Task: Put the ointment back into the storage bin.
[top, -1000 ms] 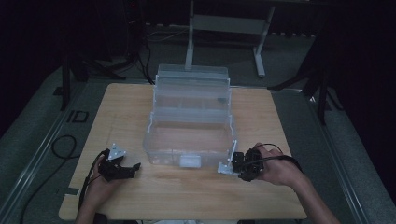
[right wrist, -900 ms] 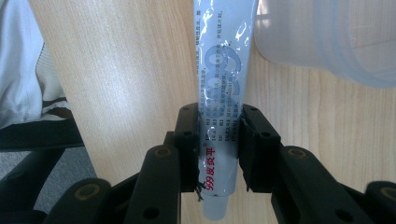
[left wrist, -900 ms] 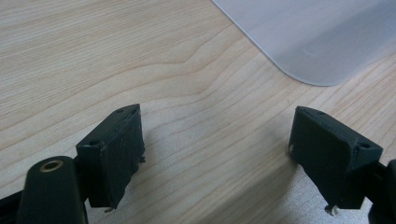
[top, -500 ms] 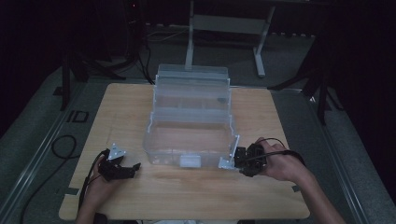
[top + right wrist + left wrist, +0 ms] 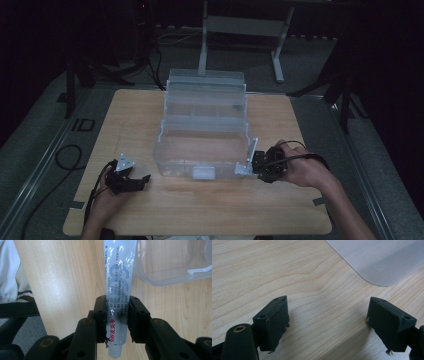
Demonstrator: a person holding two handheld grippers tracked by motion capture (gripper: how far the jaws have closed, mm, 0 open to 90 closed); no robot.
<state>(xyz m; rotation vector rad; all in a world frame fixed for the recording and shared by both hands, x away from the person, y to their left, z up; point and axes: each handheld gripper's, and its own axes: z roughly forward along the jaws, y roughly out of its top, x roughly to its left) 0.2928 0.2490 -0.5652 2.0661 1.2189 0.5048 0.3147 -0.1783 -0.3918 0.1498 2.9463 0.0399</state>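
A clear plastic tiered box (image 5: 205,145) stands open in the middle of the wooden table (image 5: 200,215). My right gripper (image 5: 117,305) is shut on a white tube (image 5: 120,270) with blue print, pinched near its lower end. The tube points away along the jaws, past the box's rounded rim (image 5: 175,277). In the high view the right gripper (image 5: 260,165) hovers at the box's front right corner with the tube (image 5: 252,150) tilted up beside the wall. My left gripper (image 5: 327,312) is open over bare wood, nothing between its fingers. It rests left of the box's front (image 5: 142,179).
A corner of the clear box (image 5: 384,262) lies just ahead of the left gripper. The table's near edge and a person's white garment (image 5: 10,277) are close to the right gripper. A metal stand (image 5: 240,30) and cables sit beyond the table's far edge.
The right hand has lifted a little with the tube still in its jaws, staying by the box's front right corner. The left hand has not moved.
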